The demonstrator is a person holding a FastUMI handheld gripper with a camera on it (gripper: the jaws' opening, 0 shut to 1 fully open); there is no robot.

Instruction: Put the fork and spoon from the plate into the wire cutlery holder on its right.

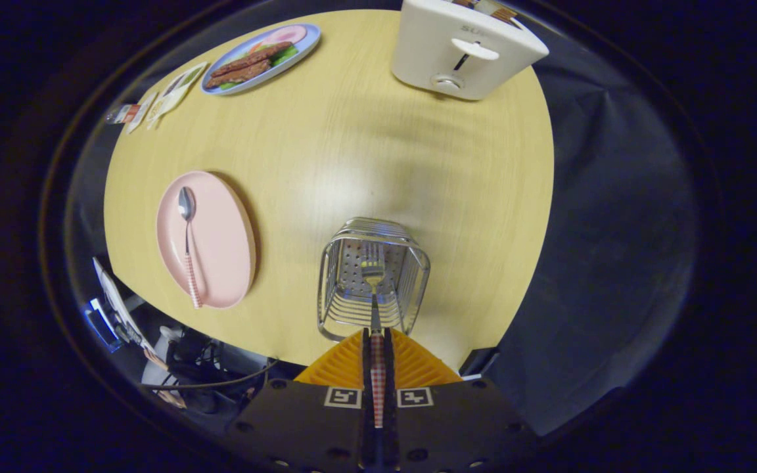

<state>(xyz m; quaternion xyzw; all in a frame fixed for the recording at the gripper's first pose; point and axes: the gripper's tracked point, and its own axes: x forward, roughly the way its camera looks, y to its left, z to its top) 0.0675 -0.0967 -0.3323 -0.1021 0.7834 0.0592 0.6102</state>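
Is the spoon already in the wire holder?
No, the spoon lies on the pink plate; the hand-held gripper grips the fork over the holder.

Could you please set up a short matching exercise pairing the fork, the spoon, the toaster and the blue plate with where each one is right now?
Things:
1. fork
2. spoon
3. toaster
4. blue plate

Places:
A. far beyond the wire cutlery holder
B. lying on the pink plate
C. held in the shut gripper, head over the holder
D. far side of table, holding food

Pairs: 1-C, 2-B, 3-A, 4-D
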